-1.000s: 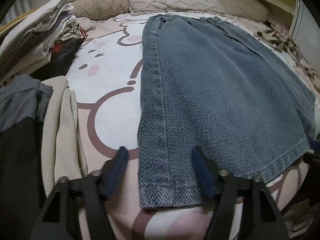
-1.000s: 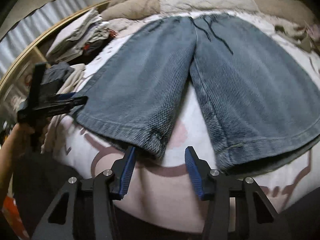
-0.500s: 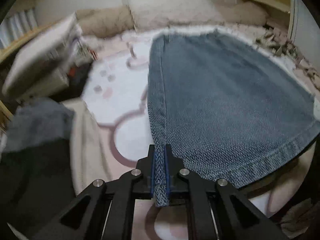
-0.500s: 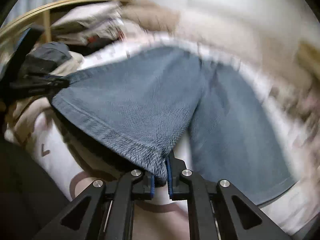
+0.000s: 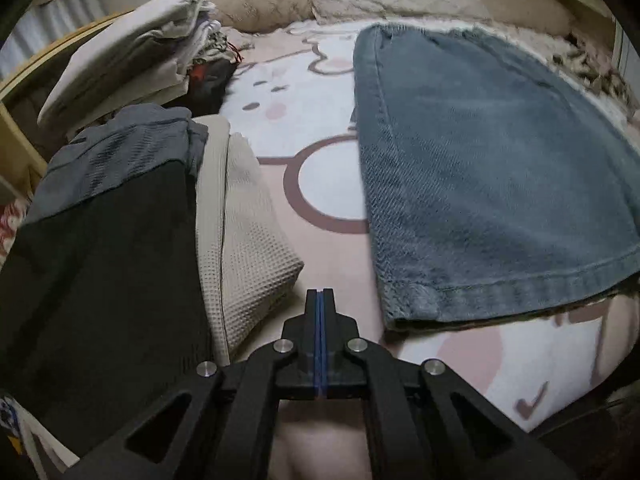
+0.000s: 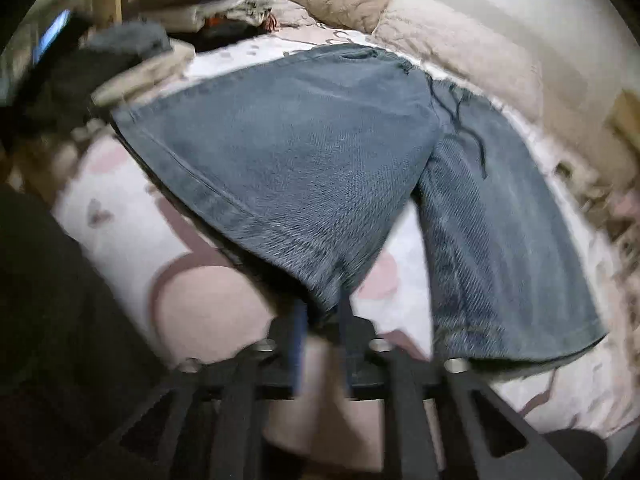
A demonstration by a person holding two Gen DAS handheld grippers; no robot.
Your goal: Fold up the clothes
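While spread flat, blue denim shorts (image 5: pixel 492 176), legs apart, dark drawstring (image 6: pixel 460 120)

Left hand-held gripper (image 5: pixel 320 300) fingers pressed together holding nothing, right hand-held gripper (image 6: pixel 322 320) blurred, fingers slightly parted

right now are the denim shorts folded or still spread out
Spread out. The denim shorts lie flat on the bed sheet with both legs apart and the drawstring showing; no half is laid over the other.

Bare sheet (image 5: pixel 328 256) gap btwn denim shorts (image 5: pixel 480 160) & folded beige pile (image 5: pixel 244 216); rt view blurry.
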